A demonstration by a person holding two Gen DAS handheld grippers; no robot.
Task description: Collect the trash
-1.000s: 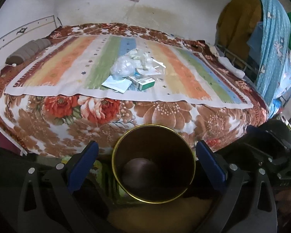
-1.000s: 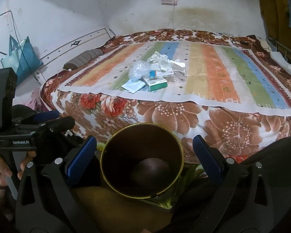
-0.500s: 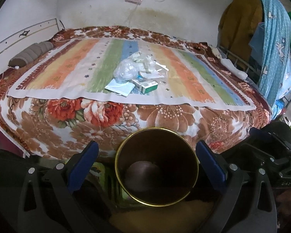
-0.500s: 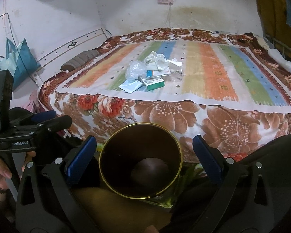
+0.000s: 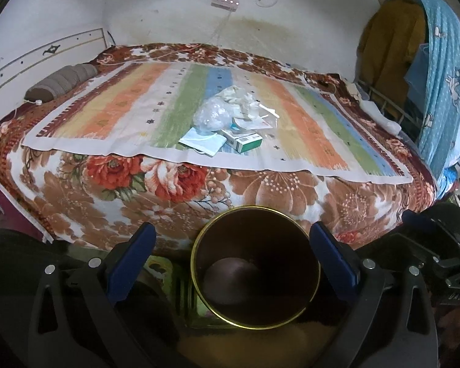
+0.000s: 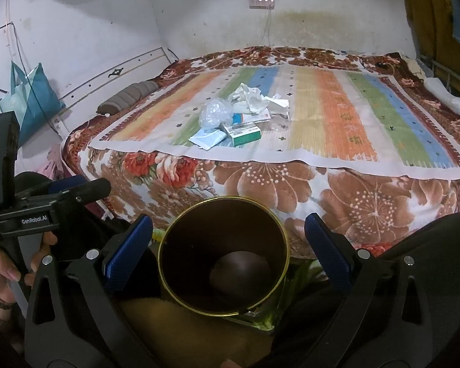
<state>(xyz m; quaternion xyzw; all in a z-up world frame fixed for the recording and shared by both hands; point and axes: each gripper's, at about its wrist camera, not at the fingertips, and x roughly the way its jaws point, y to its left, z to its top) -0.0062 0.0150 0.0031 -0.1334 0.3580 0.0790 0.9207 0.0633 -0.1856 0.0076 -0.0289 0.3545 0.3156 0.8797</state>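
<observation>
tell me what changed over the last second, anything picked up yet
Nothing picked up. Both views drift slightly: in the left wrist view the bin slides a little right and the trash pile a little lower. The left gripper and right gripper stay wide open, empty, short of the bed. The pile lies untouched on the striped mat.

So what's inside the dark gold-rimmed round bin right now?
Nothing visible: the dark gold-rimmed round bin shows only bare inner wall and a dim round bottom in both wrist views. The trash pile lies on the striped mat. What the bin stands on is covered.
</observation>
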